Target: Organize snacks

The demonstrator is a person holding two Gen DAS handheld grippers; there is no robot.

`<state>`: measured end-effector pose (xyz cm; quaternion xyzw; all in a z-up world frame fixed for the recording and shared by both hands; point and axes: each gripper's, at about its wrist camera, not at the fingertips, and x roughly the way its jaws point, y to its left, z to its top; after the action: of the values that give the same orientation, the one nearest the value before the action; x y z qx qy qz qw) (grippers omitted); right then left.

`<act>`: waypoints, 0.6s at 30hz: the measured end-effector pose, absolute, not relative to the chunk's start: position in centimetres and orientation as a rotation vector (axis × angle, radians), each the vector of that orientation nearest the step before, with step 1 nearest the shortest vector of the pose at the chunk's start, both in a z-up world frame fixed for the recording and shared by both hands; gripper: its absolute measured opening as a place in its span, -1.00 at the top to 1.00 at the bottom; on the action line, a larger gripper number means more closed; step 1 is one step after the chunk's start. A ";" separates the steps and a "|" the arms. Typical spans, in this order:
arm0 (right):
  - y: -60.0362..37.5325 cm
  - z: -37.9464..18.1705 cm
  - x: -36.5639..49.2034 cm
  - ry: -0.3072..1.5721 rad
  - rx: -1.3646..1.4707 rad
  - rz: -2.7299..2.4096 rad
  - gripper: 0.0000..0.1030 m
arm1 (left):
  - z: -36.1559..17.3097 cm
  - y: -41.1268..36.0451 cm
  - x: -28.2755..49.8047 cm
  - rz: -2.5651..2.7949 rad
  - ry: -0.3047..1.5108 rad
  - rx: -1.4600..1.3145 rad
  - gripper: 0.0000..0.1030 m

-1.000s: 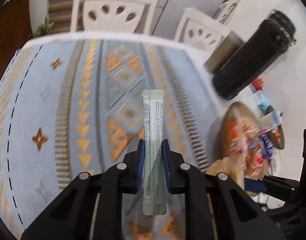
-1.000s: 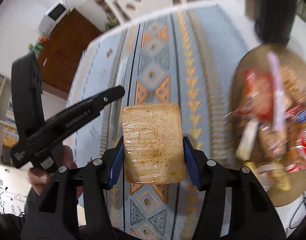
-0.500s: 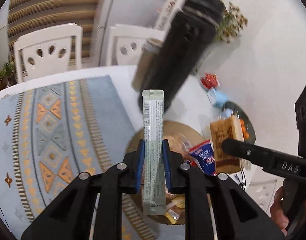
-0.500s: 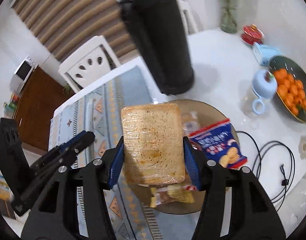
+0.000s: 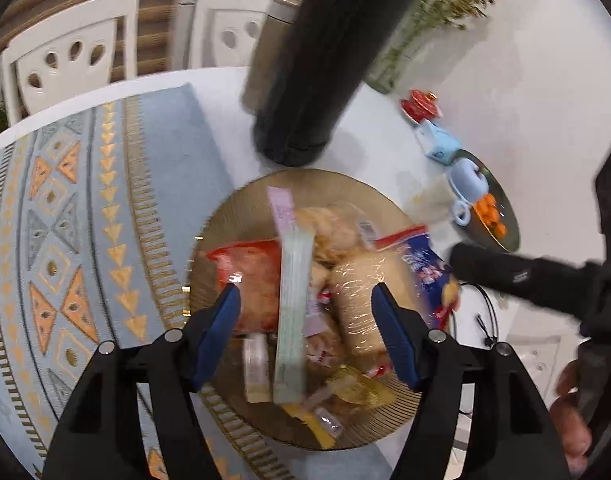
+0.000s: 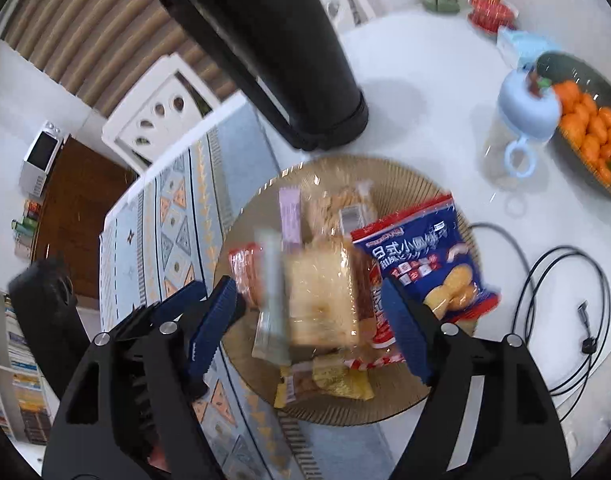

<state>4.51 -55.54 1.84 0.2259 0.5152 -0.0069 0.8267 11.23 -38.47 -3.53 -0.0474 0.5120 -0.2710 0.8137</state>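
Observation:
A brown ribbed plate [image 5: 241,204] [image 6: 265,196] holds a pile of snack packets. My left gripper [image 5: 305,306] hovers open just above it. A pale green stick packet [image 5: 293,312] lies loose between its jaws, blurred, on the pile. My right gripper [image 6: 307,304] is open too. The cling-wrapped toast [image 6: 321,300] [image 5: 361,304] sits free below it, beside the green stick [image 6: 271,300]. A blue cracker bag [image 6: 421,264], a red packet [image 5: 249,276] and a pink stick [image 6: 289,212] also lie in the plate. The two grippers are side by side.
A tall black cylinder [image 5: 317,60] [image 6: 273,48] stands just behind the plate. Right of it are a light-blue-capped bottle [image 6: 521,116], a dark bowl of oranges [image 6: 585,128] and a black cable [image 6: 561,320]. A patterned mat [image 5: 85,220] covers the table's left side.
Both grippers swung from over the mat to above the plate and opened. The green stick and the wrapped toast left their jaws and now rest on the snack pile.

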 end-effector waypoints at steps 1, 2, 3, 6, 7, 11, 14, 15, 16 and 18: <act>-55.7 2.2 4.3 1.086 0.467 -0.025 -0.47 | -3.5 -38.0 11.3 -0.574 1.098 -0.109 -0.14; -56.0 2.4 4.2 1.079 0.475 -0.028 -0.47 | -3.5 -37.7 11.3 -0.565 1.100 -0.117 -0.14; -56.1 2.4 4.2 1.077 0.489 -0.024 -0.47 | -3.3 -37.1 11.2 -0.550 1.096 -0.132 -0.14; -55.7 2.8 4.0 1.073 0.482 -0.015 -0.47 | -2.7 -35.7 11.0 -0.520 1.081 -0.144 -0.14; -55.5 2.9 4.1 1.072 0.471 -0.013 -0.47 | -2.4 -35.3 10.9 -0.509 1.075 -0.145 -0.14; -53.7 3.7 4.3 1.068 0.421 0.005 -0.53 | -1.1 -33.5 10.2 -0.465 1.042 -0.142 -0.17; -51.9 4.5 4.5 1.048 0.353 0.008 -0.65 | -0.1 -32.1 9.7 -0.420 1.012 -0.132 -0.38; -51.0 5.0 4.5 1.036 0.323 0.008 -0.71 | 0.4 -31.3 9.5 -0.388 0.994 -0.123 -0.49; -50.1 5.3 4.5 1.026 0.296 0.011 -0.74 | 0.9 -30.7 9.2 -0.366 0.977 -0.115 -0.54; -47.8 6.0 4.5 1.007 0.237 0.025 -0.86 | 1.7 -29.5 8.9 -0.323 0.952 -0.092 -0.63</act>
<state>4.52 -47.78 6.01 0.1134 0.4811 0.0121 0.8692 8.91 -29.51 1.69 -0.0439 0.4563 -0.1548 0.8752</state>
